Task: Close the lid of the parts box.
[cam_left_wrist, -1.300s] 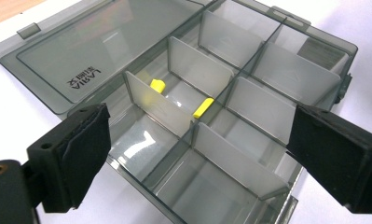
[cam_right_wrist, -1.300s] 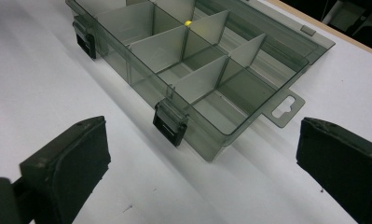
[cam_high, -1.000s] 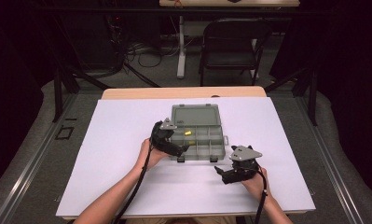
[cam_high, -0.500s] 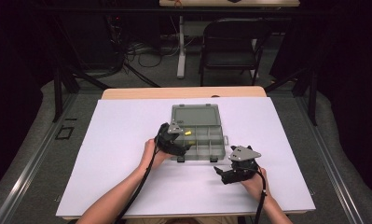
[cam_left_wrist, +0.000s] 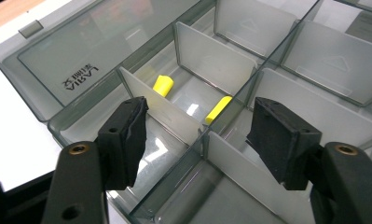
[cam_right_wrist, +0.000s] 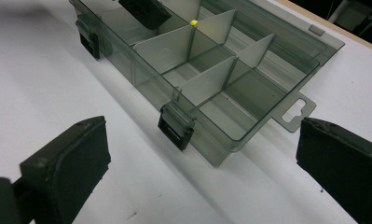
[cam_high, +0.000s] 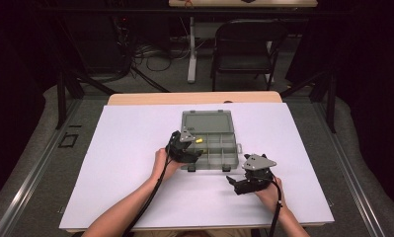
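My left gripper [cam_left_wrist: 195, 140] hangs at centre frame over the open organizer box [cam_left_wrist: 53, 65], jaws just narrowing around a divider without touching; two yellow pieces [cam_left_wrist: 163, 86] lie beyond. My right gripper [cam_right_wrist: 200, 165] rests released, lower right.

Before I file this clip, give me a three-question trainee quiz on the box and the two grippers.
1. True or false: the lid of the compartment box lies open.
2. How many yellow pieces lie in the compartment beyond the left gripper? A) one B) two C) four
3. What sits between the left gripper's jaws?

Key
1. True; the lid lies flat behind the tray.
2. B; two, both in the same compartment, apart from each other.
3. The box's clear dividers; the jaws have just been closing, but the pads press on nothing. The right gripper waits open on the white table beside the box.
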`<state>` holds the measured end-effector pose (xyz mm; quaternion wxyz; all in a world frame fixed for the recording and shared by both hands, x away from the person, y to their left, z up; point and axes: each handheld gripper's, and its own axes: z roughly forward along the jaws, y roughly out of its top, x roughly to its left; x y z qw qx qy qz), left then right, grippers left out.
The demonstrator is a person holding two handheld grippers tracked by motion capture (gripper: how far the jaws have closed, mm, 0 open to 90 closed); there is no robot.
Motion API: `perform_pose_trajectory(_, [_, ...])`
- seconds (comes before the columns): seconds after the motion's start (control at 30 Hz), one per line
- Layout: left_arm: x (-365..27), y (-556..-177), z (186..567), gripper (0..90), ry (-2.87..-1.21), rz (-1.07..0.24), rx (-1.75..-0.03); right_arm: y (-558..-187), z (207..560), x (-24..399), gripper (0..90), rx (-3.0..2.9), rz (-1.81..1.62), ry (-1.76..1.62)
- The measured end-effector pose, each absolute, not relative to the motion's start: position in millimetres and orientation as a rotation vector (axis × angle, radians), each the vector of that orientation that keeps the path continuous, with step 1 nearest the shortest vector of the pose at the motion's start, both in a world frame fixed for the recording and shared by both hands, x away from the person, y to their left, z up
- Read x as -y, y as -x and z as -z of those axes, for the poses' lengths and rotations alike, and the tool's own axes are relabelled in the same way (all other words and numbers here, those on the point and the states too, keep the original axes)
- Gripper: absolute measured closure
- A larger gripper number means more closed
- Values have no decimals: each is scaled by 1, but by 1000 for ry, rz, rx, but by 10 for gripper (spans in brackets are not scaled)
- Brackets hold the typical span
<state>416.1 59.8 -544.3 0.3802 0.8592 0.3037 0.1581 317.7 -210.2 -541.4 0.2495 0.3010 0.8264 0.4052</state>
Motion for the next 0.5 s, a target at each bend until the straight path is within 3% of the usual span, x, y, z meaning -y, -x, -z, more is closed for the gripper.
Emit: perform_pose_trajectory(0.5, [-54, -418, 550, 427, -2188, -399, -824, -318, 541, 211, 18, -2254, -1102, -818])
